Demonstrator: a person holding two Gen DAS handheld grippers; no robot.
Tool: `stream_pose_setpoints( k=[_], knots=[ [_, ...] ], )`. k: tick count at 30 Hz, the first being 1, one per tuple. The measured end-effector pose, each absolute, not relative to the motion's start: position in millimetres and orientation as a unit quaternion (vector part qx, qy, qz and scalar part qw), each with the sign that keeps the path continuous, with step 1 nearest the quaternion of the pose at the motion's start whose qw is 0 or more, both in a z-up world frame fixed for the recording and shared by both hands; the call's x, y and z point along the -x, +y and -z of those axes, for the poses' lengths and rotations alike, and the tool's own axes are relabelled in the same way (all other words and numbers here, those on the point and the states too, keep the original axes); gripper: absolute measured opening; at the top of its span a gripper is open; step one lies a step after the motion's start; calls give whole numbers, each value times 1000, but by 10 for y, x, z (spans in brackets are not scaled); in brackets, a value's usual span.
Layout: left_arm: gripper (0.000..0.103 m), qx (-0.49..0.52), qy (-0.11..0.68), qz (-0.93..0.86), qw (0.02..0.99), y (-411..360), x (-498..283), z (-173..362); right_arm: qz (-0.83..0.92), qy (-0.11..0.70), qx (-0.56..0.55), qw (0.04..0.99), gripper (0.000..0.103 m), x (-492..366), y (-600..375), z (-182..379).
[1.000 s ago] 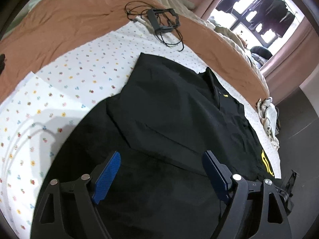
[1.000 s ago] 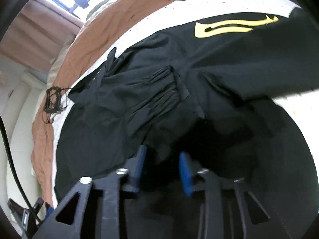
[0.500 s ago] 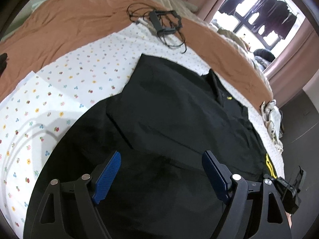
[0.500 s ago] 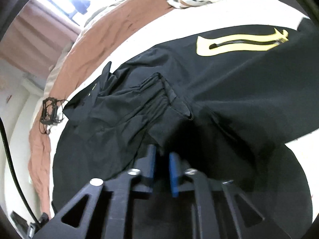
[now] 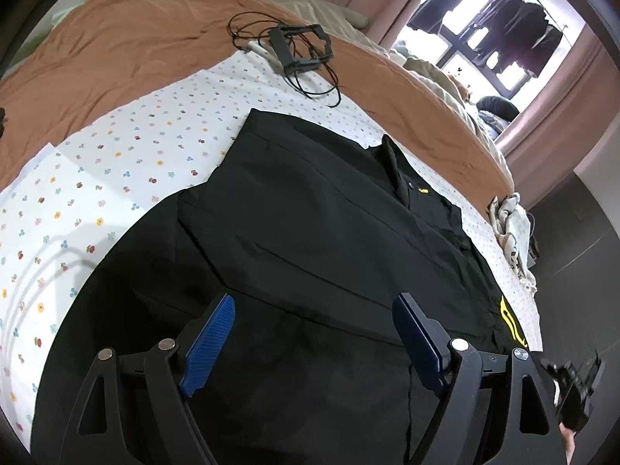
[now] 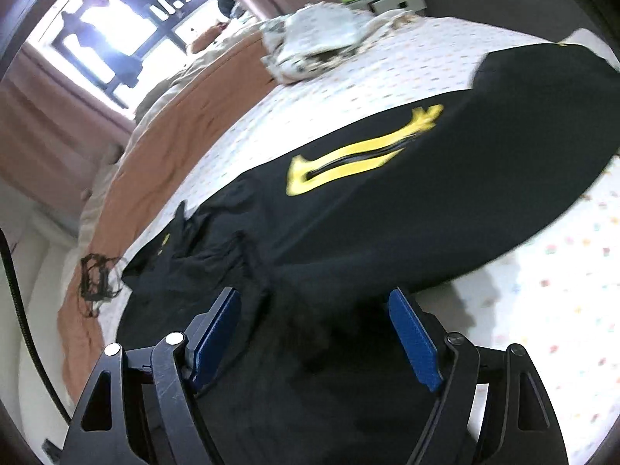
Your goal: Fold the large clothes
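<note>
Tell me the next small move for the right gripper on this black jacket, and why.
Probably carry the right gripper over to the unfolded side with the yellow mark and take its edge. Its jaws are opening with no cloth pinched between them, one part of the black jacket already lies folded over the middle, and the left gripper hangs open above it.

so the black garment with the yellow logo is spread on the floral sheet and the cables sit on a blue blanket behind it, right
Not quite: the blanket is rust-brown, not blue, as the left wrist view shows. The black garment with the yellow logo does lie on the floral sheet, and the cables sit behind it.
</note>
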State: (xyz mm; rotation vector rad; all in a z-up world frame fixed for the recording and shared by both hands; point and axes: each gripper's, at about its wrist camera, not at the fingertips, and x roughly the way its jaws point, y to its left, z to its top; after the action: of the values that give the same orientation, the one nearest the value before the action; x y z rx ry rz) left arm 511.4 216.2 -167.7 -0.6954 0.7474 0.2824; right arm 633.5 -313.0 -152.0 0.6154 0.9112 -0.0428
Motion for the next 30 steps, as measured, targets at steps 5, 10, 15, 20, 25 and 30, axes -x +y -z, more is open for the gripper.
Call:
stream_pose_setpoints(
  k=[5,10,15,20,25,30],
  knots=[
    [84,333,357,-138,862,2152,-5121,1689,64,413,-324,849,79,-6201,-3561,1540],
    [84,330,362,-143,860,2146,-5138,1723,95,414,-335,841,79,-6203,-3811,1678],
    [84,326,372,-146,857,2141,-5174,1778,111,414,-344,836,70,-6303,-4003,1866],
    [84,321,377,-154,855,2146,-5195,1819,128,386,-344,846,58,-6427,-4179,1949],
    [84,324,370,-163,855,2146,-5196,1818,142,369,-357,846,47,-6473,-4296,1972],
    [84,326,376,-160,852,2144,-5214,1841,153,351,-390,838,12,-6411,-4460,1995]
  ],
)
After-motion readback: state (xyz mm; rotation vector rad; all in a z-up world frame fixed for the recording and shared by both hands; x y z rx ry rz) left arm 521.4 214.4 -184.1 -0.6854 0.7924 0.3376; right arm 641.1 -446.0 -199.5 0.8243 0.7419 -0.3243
